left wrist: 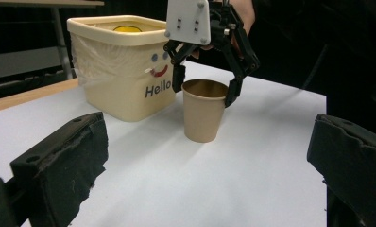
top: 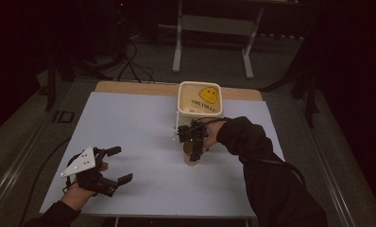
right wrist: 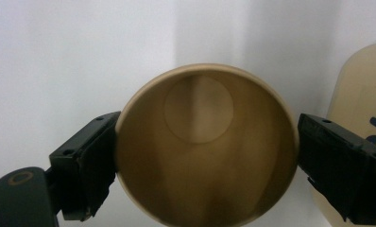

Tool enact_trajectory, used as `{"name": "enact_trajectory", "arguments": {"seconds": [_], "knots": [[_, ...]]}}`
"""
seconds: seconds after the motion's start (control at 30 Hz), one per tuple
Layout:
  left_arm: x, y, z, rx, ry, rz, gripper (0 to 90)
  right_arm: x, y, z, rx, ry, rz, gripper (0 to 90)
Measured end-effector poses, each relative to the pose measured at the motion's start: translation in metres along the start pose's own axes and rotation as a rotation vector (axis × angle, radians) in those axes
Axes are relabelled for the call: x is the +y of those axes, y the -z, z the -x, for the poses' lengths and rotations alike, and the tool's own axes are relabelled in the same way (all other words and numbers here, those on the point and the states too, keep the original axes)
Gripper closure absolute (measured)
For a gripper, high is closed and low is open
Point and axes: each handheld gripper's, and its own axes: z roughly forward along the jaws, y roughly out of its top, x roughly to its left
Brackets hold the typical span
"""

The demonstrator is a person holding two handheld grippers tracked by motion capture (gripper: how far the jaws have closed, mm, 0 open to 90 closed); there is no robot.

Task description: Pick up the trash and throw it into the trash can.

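Only from above, right gripper [right wrist: 205,156] jaws hugging paper cup's [right wrist: 202,142] rim.

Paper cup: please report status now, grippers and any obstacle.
Right gripper jaws astride paper cup rim, grip unconfirmed. Left gripper open, idle. Cup upright, empty. Cream bin close behind.

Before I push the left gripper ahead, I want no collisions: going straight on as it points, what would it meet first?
Probably the paper cup, upright on the table; the bucket stands behind it, though depth is unclear.
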Motion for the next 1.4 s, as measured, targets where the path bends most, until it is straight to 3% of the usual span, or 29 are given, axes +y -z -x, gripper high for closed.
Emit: {"name": "enact_trajectory", "arguments": {"seconds": [0.77,1.03,1.4], "knots": [[-0.001,-0.002,0.000,-0.006,0.002,-0.009,0.6,0.000,0.002,-0.002,-0.015,0.029,-0.025,19.7],[0.000,-0.002,0.000,-0.007,0.004,-0.006,0.6,-0.003,0.018,-0.002,-0.008,0.008,0.002,19.7],[0.001,-0.003,0.001,-0.008,0.005,0.000,0.7,-0.003,0.055,-0.008,-0.030,0.028,0.020,20.1]]}}
